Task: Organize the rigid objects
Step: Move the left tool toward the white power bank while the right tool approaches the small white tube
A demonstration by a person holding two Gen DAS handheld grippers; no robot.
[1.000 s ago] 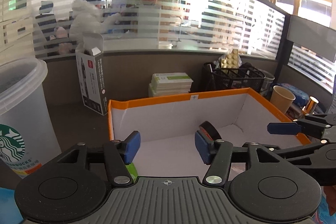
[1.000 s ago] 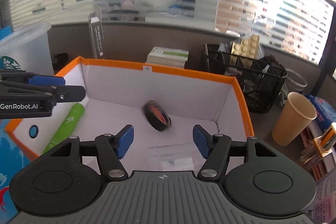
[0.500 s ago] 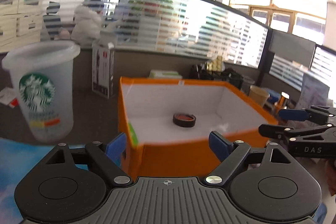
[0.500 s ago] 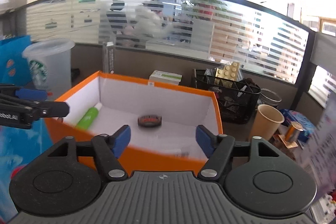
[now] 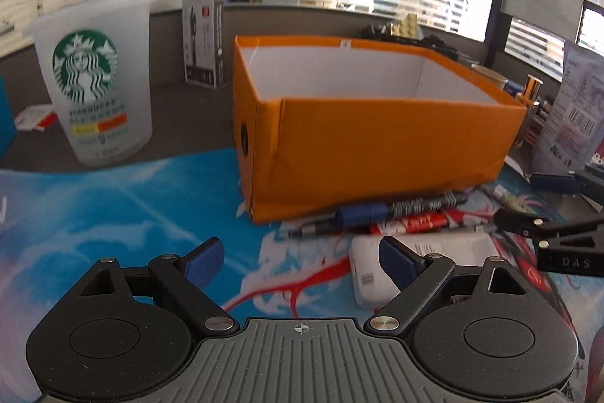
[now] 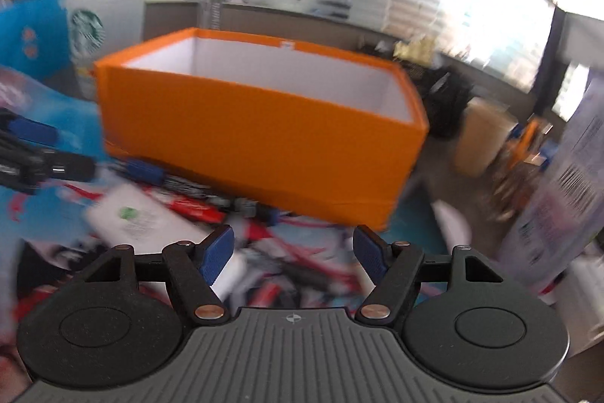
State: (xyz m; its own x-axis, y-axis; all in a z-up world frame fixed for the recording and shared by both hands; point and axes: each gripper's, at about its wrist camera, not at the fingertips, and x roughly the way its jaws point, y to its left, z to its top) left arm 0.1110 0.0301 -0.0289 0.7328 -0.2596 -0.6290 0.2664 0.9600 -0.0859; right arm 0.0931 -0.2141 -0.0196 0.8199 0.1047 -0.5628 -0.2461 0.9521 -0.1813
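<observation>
We are pulling both grippers back and down from above the orange box (image 5: 377,146): its inside is dropping out of sight, its outer wall is filling both views, and pens (image 5: 396,210) and a white pack (image 5: 419,263) are appearing in front.

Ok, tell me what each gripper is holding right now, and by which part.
Nothing is held. The left gripper and the right gripper are both open with nothing between their blue pads, low in front of the orange cardboard box.
</observation>
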